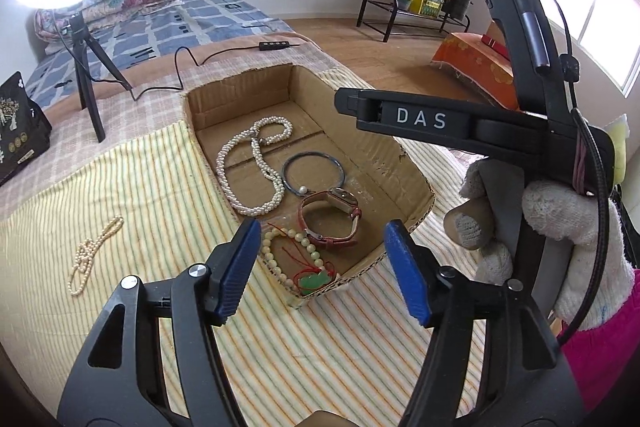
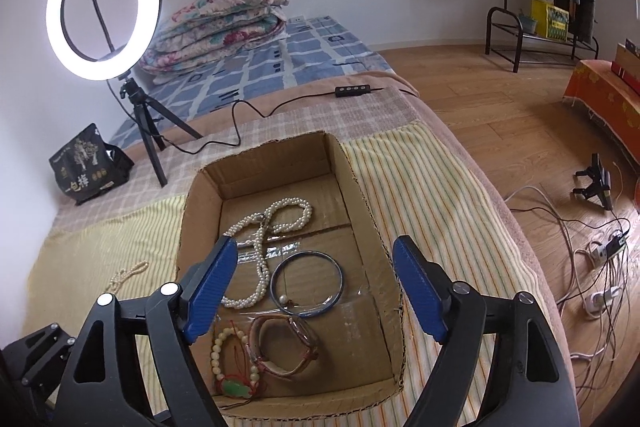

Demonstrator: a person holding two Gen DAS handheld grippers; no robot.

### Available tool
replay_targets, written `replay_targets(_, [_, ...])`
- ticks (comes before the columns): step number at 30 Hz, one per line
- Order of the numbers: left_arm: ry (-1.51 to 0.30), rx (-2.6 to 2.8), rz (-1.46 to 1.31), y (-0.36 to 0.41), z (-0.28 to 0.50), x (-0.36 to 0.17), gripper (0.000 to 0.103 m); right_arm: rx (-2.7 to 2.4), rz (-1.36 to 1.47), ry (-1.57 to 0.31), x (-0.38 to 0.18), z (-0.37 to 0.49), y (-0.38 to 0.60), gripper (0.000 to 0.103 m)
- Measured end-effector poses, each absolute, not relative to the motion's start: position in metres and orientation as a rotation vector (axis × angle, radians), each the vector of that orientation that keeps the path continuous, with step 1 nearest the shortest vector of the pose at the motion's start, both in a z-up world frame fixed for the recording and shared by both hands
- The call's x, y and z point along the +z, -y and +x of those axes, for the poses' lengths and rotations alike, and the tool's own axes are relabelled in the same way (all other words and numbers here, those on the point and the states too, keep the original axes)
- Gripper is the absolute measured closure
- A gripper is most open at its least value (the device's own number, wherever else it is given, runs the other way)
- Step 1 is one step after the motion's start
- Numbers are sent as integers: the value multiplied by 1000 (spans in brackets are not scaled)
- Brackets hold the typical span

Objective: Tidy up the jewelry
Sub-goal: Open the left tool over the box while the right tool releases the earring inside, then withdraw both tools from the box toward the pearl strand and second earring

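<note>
We hold both grippers above a shallow corrugated cardboard box with raw, ragged cut edges, set on a striped yellow woven cloth over the bed. Our left gripper has its ribbed blue pads spread wide with nothing between them, hovering over the near end of the box. Our right gripper is likewise spread wide and empty, poised over the middle of the box; in the left wrist view its black body carries white lettering and is held by a hand in a knitted white glove.

Inside the box, a thick twisted rope of small white pearls loops along the far half. Nearer, a thin, smooth blue bangle lies flat with a single pearl on its rim, just beside a watch with a reddish leather strap. At the near corner sits a bracelet of round cream beads with red cord and a green jade-like pendant.

One slim strand of small cream pearls lies outside the box, crumpled on the striped cloth well to its left.

A glowing ring light stands on a black tripod beyond, with a glossy black bag beside it
</note>
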State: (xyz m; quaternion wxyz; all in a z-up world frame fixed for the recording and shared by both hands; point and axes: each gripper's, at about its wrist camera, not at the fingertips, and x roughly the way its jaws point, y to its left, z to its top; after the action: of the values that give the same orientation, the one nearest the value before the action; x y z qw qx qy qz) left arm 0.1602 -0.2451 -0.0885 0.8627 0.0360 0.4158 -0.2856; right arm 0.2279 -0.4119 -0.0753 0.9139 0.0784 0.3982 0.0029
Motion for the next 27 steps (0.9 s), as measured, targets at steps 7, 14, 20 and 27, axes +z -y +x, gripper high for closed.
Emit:
replay_targets(7, [-849, -578, 82, 222, 154, -81, 37, -18, 127, -826, -69, 224, 405, 23])
replay_targets(14, [-825, -532, 86, 185, 153, -76, 37, -84, 46, -805, -62, 216, 392, 23])
replay_targets(20, [-806, -469, 64, 141, 161, -74, 37, -45, 10, -784, -58, 205, 376, 23])
replay_targets(27, [-811, -401, 4, 87, 179, -79, 37, 57, -28, -758, -50, 181, 342, 23])
